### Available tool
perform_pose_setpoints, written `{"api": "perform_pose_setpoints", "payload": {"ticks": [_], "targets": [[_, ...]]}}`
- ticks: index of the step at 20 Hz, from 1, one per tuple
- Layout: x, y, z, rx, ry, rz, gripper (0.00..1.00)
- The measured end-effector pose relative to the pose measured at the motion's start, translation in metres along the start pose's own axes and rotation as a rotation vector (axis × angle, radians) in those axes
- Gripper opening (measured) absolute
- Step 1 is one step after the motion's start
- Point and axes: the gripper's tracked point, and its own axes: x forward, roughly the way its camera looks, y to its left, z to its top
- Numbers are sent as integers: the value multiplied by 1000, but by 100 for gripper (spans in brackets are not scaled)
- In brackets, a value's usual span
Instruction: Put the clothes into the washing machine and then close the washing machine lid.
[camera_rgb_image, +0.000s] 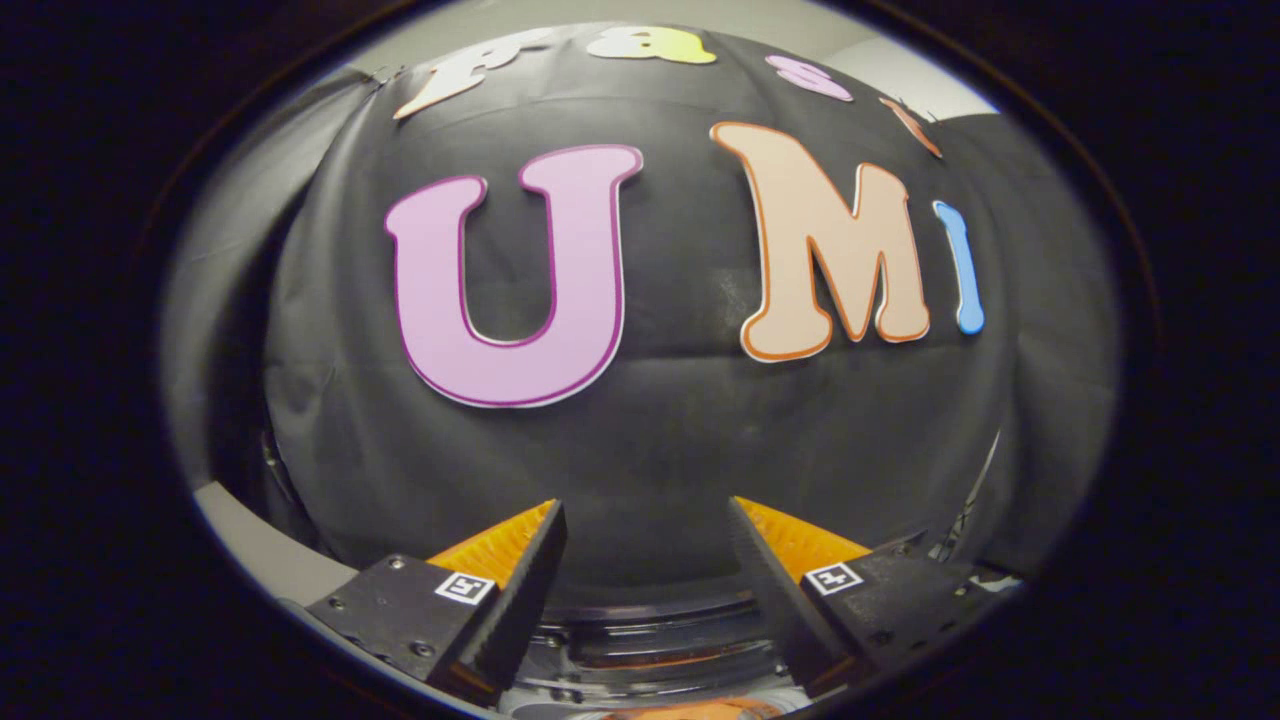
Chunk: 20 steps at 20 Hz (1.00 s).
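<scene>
My gripper stands open, its two fingers wide apart with nothing between them. It points at the booth's black cloth wall, well above the floor. Low down between the fingers a dark round rim of the washing machine shows, with an orange glimpse under it. No clothes can be made out in this view.
The black cloth wall hangs close ahead of the fingers. A pale strip of floor or ledge lies to the left of the left finger. Light wall shows above the cloth.
</scene>
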Motion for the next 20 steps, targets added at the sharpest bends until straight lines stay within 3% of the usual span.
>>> {"api": "perform_pose_setpoints", "payload": {"ticks": [2,3,4,5,6,15,20], "targets": [[13,8,-34,-4,88,41,97],[6,9,-40,-39,53,57,97],[11,8,-23,-24,-11,61,97],[11,10,-30,-16,42,70,97],[8,12,-25,-23,-9,84,97],[7,12,-21,-9,-40,97,96],[5,9,-19,-5,-41,65,96]]}}
